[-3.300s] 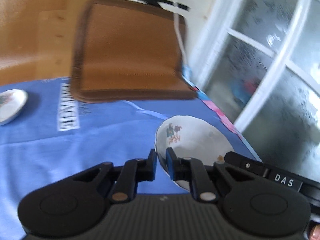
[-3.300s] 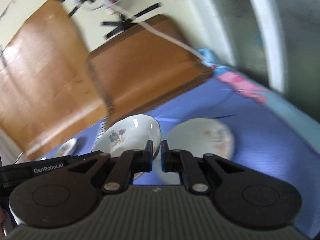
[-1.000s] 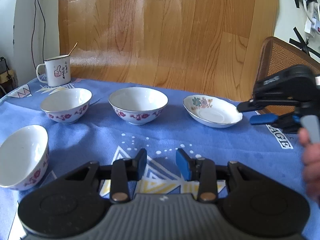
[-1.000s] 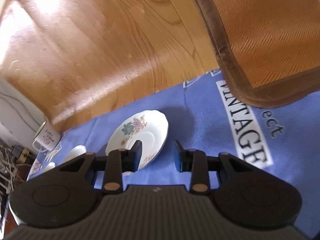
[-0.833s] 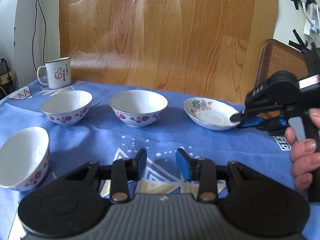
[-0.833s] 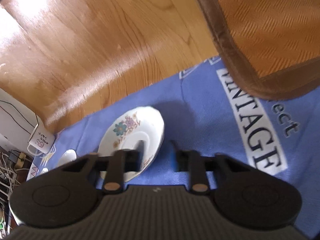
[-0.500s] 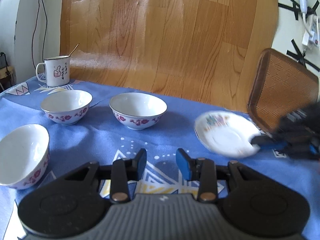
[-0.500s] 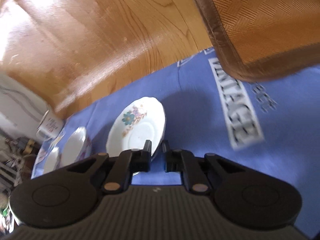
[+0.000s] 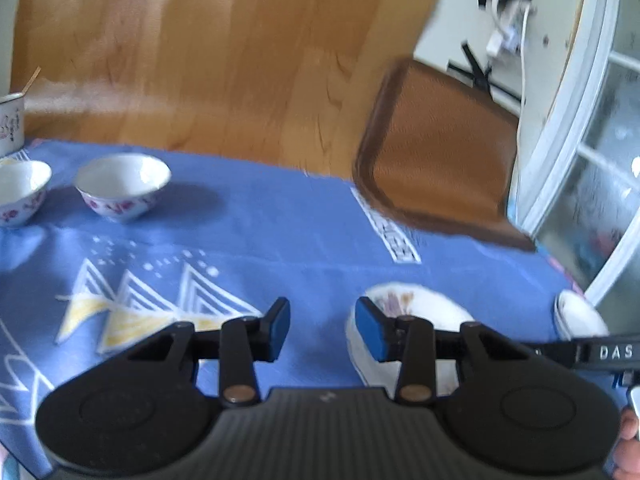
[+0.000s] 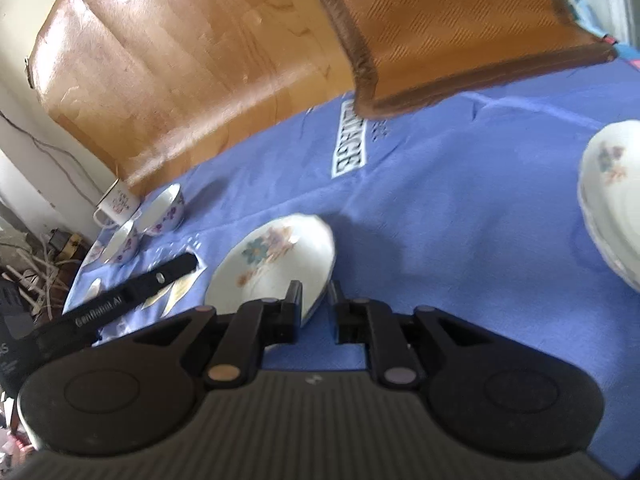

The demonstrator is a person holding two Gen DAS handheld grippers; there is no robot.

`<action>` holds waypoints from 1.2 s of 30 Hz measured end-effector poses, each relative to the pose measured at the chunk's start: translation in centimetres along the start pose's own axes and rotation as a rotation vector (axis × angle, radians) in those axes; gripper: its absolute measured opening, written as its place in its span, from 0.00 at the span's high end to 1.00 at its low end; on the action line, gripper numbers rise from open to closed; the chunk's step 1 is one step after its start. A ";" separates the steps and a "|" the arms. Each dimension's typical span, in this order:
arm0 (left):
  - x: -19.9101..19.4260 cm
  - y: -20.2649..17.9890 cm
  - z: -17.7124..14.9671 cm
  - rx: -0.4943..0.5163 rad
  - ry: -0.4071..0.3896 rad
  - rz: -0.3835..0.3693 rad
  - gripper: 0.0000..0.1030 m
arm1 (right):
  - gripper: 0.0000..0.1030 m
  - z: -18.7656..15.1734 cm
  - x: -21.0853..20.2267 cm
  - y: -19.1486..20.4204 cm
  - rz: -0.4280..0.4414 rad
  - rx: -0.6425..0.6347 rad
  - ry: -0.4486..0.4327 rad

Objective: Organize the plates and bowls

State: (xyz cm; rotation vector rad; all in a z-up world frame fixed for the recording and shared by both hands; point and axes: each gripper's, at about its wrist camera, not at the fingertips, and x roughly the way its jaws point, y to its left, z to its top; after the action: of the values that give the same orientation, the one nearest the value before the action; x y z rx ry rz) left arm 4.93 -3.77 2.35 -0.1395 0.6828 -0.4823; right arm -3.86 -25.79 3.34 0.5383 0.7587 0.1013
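My right tongs (image 10: 312, 304) clamped on floral plate (image 10: 272, 264) rim, plate centre frame, lifted, tilted. Jaws just eased slightly, plate between them. Left tongs (image 9: 322, 328) apart, empty. Plate stack (image 10: 612, 200) at right edge looks like the target. Two bowls (image 9: 122, 186) upper left unsorted. Left view alone shows the door (image 9: 580, 160); right view alone shows the mug (image 10: 116, 204).

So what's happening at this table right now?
A person is sorting dishes on a blue tablecloth with two handheld grippers. The right gripper grips a floral plate by its rim, its jaws having just eased slightly, and carries it towards more floral plates stacked at the right. The left gripper is open and holds nothing. Red-patterned bowls and a mug sit at the far left.
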 end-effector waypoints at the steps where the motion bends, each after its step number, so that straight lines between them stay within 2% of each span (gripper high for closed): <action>1: 0.4 -0.1 0.1 -0.009 0.021 -0.006 0.64 | 0.84 0.1 0.3 -0.2 0.002 0.012 -0.005; 5: 1.9 -0.3 0.0 -0.052 0.114 -0.007 0.69 | 0.84 0.2 1.0 -1.0 0.021 0.050 0.006; 6: 2.0 -0.4 -0.1 -0.057 0.129 -0.008 0.76 | 0.84 0.2 1.3 -1.1 0.025 0.052 0.006; 7: 2.1 -0.6 -0.2 -0.053 0.132 -0.009 0.78 | 0.84 0.0 1.4 -1.1 0.030 0.052 0.005; 8: 2.0 -0.7 -0.3 -0.050 0.135 -0.018 0.87 | 0.84 -0.1 1.3 -1.1 0.034 0.050 0.006; 9: 2.0 -0.8 -0.3 -0.055 0.138 -0.027 0.89 | 0.90 -0.1 1.2 -1.1 0.036 0.049 0.008; 10: 2.0 -1.0 -0.3 -0.059 0.143 -0.015 0.89 | 0.91 -0.1 1.2 -1.1 0.042 0.048 0.010; 12: 2.0 -1.4 0.0 -0.059 0.152 -0.008 0.89 | 0.91 -0.1 0.5 -1.1 0.029 0.029 -0.001; 17: 1.1 -3.1 1.2 -0.052 0.135 -0.056 0.91 | 0.91 0.1 -1.4 -2.1 0.019 0.046 -0.060; 21: 1.3 -6.8 2.4 0.013 0.115 -0.102 0.91 | 0.91 0.6 -4.0 -4.0 -0.014 0.082 -0.139; 27: 3.7 -14.6 2.9 0.127 0.137 -0.218 0.91 | 0.91 1.0 -9.5 -8.1 -0.134 0.137 -0.281; 31: 5.3 -19.3 2.8 0.185 0.170 -0.270 0.90 | 0.91 0.9 -11.9 -11.0 -0.196 0.190 -0.329; 36: 6.3 -22.8 2.2 0.235 0.183 -0.290 0.91 | 0.91 0.5 -13.4 -13.1 -0.235 0.233 -0.363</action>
State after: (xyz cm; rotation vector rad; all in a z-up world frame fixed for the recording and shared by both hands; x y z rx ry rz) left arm 1.82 -26.87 6.78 0.0294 0.7833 -0.8577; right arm -14.64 -40.97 5.52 0.6626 0.4754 -0.2997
